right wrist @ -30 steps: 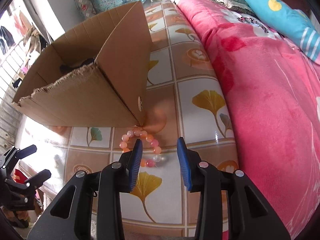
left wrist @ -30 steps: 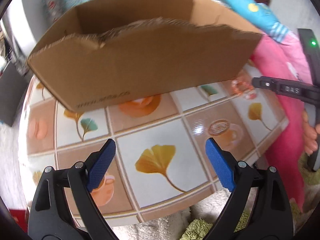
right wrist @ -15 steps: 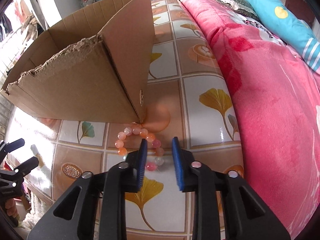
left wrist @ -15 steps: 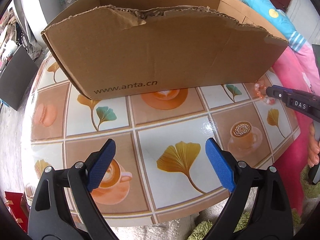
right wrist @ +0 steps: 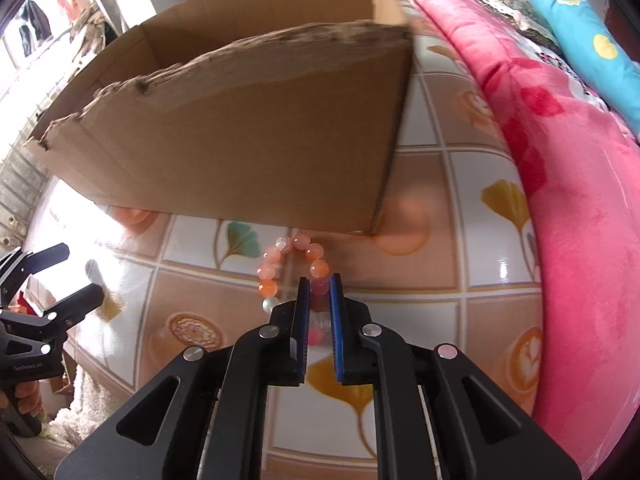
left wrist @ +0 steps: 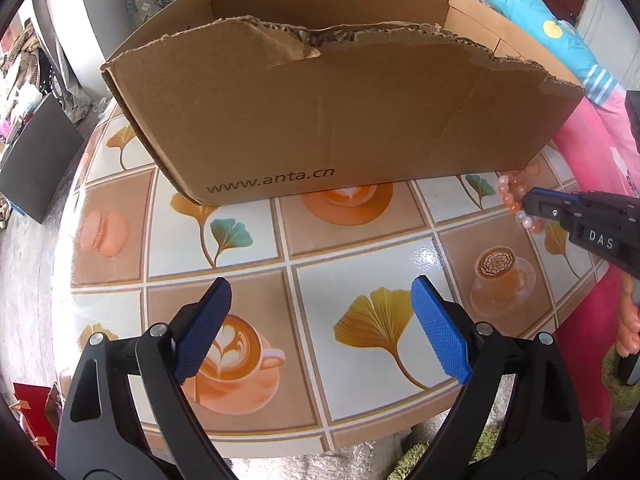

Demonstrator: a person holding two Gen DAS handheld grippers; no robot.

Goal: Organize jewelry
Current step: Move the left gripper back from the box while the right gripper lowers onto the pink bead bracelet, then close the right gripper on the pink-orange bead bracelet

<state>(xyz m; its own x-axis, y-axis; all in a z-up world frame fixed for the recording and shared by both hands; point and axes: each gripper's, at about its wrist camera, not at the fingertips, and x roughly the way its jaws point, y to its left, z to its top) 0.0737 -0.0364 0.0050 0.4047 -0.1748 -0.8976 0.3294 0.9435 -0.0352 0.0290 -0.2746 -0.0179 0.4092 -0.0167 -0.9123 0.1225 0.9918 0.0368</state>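
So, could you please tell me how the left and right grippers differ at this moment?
The left gripper stands wide open with nothing between its pads; the right gripper, whose jaws have just been closing, is shut on the bracelet. The left hovers over bare table; the right's tips sit by the box corner. Both have blue pads and black frames.

The box [left wrist: 320, 120] reads "www.anta.cn" on its side at seven o'clock; the right gripper [left wrist: 528, 204] body bears "DAS".
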